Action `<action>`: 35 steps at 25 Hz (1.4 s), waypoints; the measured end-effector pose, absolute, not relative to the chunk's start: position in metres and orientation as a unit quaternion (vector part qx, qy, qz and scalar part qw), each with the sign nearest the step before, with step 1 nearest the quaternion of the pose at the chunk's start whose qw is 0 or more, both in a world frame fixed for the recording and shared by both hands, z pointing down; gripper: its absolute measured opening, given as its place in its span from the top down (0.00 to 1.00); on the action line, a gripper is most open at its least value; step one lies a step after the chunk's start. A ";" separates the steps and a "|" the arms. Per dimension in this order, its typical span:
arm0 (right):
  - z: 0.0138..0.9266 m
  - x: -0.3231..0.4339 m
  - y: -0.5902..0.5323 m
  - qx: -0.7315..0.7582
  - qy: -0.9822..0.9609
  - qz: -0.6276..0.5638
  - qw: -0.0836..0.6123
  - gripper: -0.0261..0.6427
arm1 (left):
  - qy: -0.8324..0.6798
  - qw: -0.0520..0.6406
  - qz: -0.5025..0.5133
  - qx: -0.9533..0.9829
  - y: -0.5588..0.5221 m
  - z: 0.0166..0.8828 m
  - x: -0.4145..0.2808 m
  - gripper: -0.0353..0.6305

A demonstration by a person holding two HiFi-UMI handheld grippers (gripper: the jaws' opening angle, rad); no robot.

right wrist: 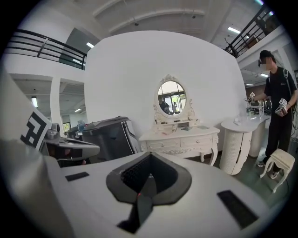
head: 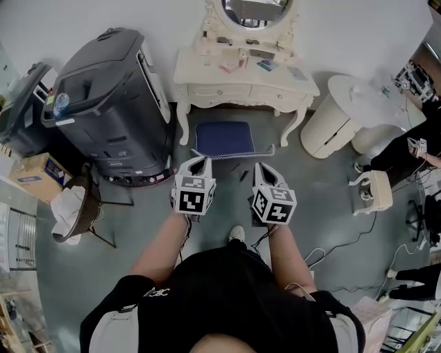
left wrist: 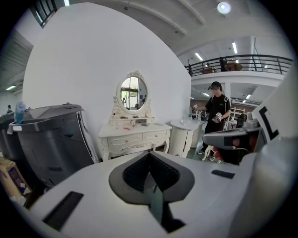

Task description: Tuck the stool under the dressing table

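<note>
Stool (head: 223,138) with a blue cushion stands on the grey floor (head: 138,227) straight in front of the cream desk (head: 207,74), between the desk's two front legs. Its far edge lies at the desk's front and its near metal rail points toward the person; how far it reaches under the top cannot be told. The left hand-held gripper (head: 199,161) and the right hand-held gripper (head: 262,168) are side by side just short of that rail. Both point at the stool, and both are clenched with nothing between their jaws. Whether either tip touches the rail cannot be told. An oval mirror (head: 252,10) rises from the back of the desk against the white wall (head: 358,27), and a few small items (head: 229,65) lie on the top. To the left a large dark grey machine (head: 110,103) stands just beside the desk's left leg, with a bottle (head: 60,103) on its far corner. A cardboard box (head: 38,176) and a low chair draped with white cloth (head: 72,207) lie further left. To the right a round white cabinet (head: 329,127) stands near the desk's right leg, and beyond it are a small cream stool (head: 375,192) and another person (right wrist: 278,100) in black. Cables (head: 337,241) trail over the floor to the right of the grippers, well apart from the blue stool.
</note>
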State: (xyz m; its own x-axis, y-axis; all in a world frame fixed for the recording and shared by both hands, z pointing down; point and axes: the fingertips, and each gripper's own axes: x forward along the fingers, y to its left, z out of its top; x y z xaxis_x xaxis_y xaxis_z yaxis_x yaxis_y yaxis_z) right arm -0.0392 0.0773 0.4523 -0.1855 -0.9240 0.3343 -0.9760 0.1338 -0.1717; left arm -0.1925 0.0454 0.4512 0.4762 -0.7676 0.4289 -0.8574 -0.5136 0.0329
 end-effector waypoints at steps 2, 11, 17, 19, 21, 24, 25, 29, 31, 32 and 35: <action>0.460 -0.027 0.062 0.621 -0.758 0.181 0.086 0.95 | -0.475 0.120 0.196 0.849 0.031 0.456 -0.180 0.94; 0.493 0.046 0.003 0.589 -0.773 0.195 0.132 0.95 | -0.454 0.133 0.254 0.844 -0.015 0.491 -0.134 0.93; 0.510 0.072 -0.022 0.548 -0.800 0.188 0.156 0.95 | -0.440 0.152 0.301 0.832 -0.027 0.523 -0.123 0.75; 0.520 0.077 -0.028 0.520 -0.816 0.181 0.175 0.93 | -0.436 0.153 0.322 0.826 -0.030 0.536 -0.120 0.68; 0.533 0.081 -0.032 0.492 -0.830 0.173 0.198 0.87 | -0.436 0.149 0.344 0.818 -0.030 0.548 -0.119 0.64; 0.559 0.084 -0.032 0.446 -0.845 0.168 0.243 0.74 | -0.436 0.152 0.363 0.809 -0.027 0.566 -0.119 0.62; 0.567 0.085 -0.032 0.431 -0.848 0.167 0.259 0.70 | -0.434 0.157 0.366 0.808 -0.026 0.572 -0.118 0.62; 0.587 0.083 -0.029 0.396 -0.853 0.164 0.299 0.62 | -0.417 0.160 0.388 0.806 -0.018 0.595 -0.118 0.59; 0.596 0.082 -0.029 0.384 -0.853 0.156 0.316 0.61 | -0.408 0.144 0.405 0.806 -0.017 0.602 -0.117 0.56; 0.602 0.080 -0.029 0.377 -0.853 0.152 0.327 0.60 | -0.407 0.138 0.413 0.803 -0.016 0.604 -0.118 0.56; 0.616 0.073 -0.030 0.359 -0.853 0.133 0.355 0.60 | -0.406 0.134 0.439 0.790 -0.016 0.616 -0.125 0.56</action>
